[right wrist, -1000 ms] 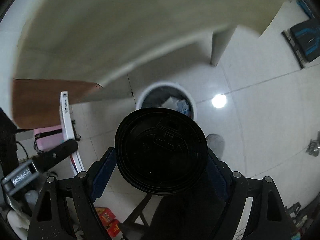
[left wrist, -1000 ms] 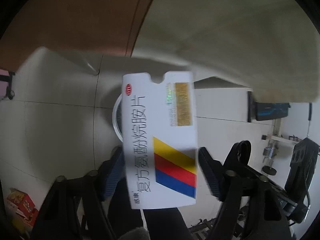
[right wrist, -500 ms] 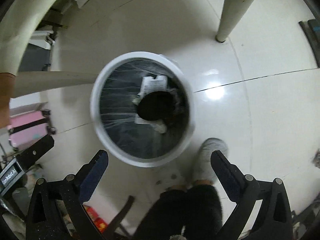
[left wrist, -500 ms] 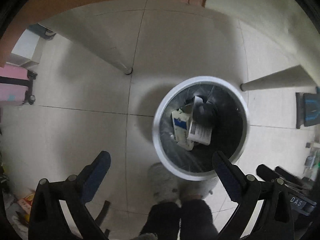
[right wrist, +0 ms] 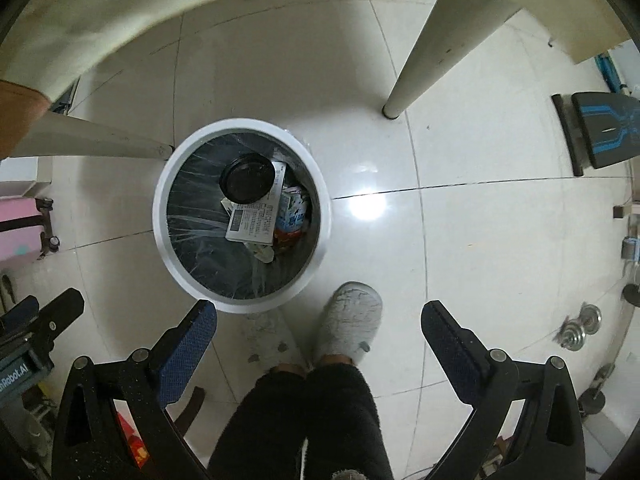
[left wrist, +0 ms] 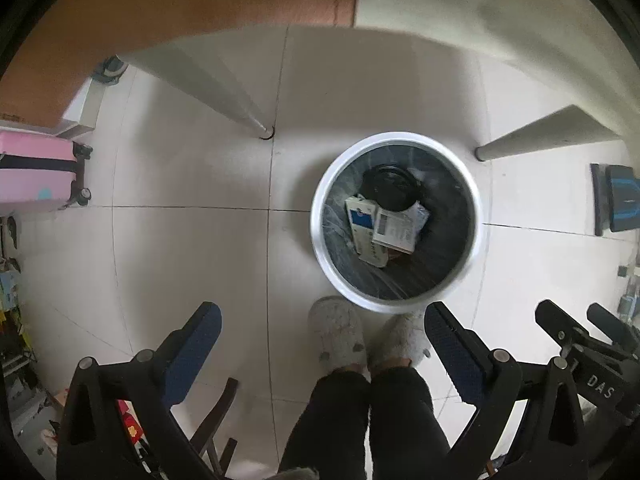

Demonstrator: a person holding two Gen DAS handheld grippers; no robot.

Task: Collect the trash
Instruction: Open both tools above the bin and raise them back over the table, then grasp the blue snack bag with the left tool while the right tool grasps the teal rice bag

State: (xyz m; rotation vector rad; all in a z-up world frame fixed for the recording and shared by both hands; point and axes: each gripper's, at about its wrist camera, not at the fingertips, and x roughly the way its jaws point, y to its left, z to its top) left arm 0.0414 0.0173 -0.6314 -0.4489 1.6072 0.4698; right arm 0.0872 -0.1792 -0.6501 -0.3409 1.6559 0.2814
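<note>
A round white trash bin [left wrist: 320, 240] with a black liner stands on the tiled floor, also in the right wrist view [right wrist: 162, 240]. Inside lie a black round lid [left wrist: 394, 192] [right wrist: 247, 177], a white medicine box [left wrist: 396, 228] [right wrist: 253, 218] and other cartons [left wrist: 362, 226]. My left gripper [left wrist: 322, 338] is open and empty, high above the floor, near side of the bin. My right gripper [right wrist: 319, 330] is open and empty, above the bin's near right side.
The person's legs and grey slippers [left wrist: 340, 334] [right wrist: 350, 326] stand next to the bin. Table legs [left wrist: 228, 96] [right wrist: 416, 64] rise on both sides of the bin. A pink suitcase [left wrist: 36, 172] is at the left, dumbbell weights [right wrist: 580, 328] at the right.
One second ago the left gripper held the medicine box and the right held the black lid. Both opened; box and lid now lie in the bin. Both grippers have risen slightly.
</note>
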